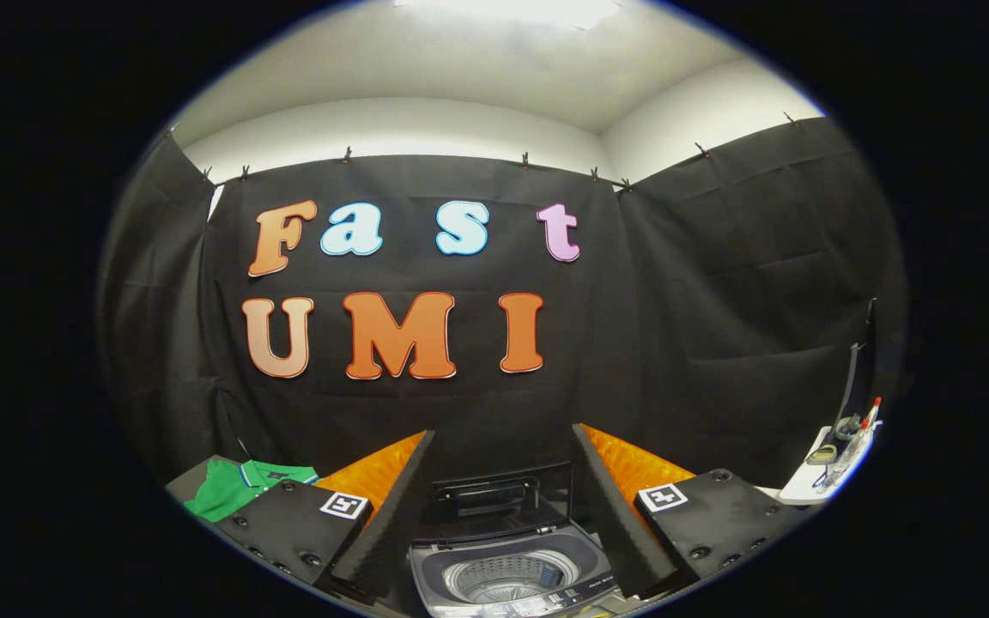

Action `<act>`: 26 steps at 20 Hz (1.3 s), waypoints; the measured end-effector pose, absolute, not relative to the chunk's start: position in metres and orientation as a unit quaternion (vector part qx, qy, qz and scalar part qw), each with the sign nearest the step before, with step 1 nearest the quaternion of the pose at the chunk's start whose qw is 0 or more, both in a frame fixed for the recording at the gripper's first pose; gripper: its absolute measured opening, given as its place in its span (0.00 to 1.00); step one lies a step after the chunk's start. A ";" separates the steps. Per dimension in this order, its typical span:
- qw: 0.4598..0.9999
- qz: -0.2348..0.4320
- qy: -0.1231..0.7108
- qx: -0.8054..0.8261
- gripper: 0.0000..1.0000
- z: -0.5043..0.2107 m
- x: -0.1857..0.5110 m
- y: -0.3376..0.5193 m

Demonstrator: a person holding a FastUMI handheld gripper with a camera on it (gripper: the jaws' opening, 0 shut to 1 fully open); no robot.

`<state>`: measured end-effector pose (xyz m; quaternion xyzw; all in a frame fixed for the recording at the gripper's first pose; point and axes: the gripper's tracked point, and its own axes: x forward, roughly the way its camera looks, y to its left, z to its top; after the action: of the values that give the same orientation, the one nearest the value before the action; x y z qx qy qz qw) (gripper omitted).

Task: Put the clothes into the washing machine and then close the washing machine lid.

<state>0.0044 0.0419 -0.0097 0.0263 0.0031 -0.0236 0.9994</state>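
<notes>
A booth hung with black cloth (718, 283) closes in the space, with a pale wall (391, 129) and ceiling above the cloth and a bright light overhead. One washing machine (512, 571) stands low between the two fingers, its lid (490, 498) raised upright at the back so the round drum (503, 579) lies open and a strip of controls shows along its near edge. One green shirt (233, 489) with a striped collar lies on a dark table (181, 482) beyond the left finger, well apart from the machine. Off past the right finger sits one white shelf (808, 485) carrying a few small items too blurred to name, with a dark upright panel (864, 360) behind it. The gripper (503, 515) is spread wide with nothing between its fingers (379, 524), and it hovers above the open machine without touching either the shirt or the lid.
</notes>
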 end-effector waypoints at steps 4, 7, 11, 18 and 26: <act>0.999 -0.028 0.002 0.016 0.98 -0.008 -0.002 0.056; 0.999 -0.029 0.010 0.017 0.98 -0.014 -0.003 0.069; 0.999 -0.023 0.023 0.025 0.98 -0.019 -0.001 0.091; 0.999 0.012 0.010 0.049 0.98 0.007 0.011 0.175; 0.989 0.118 0.066 0.054 0.98 -0.024 0.034 0.340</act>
<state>0.0342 0.3403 -0.0235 0.0540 0.0656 0.1177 0.9894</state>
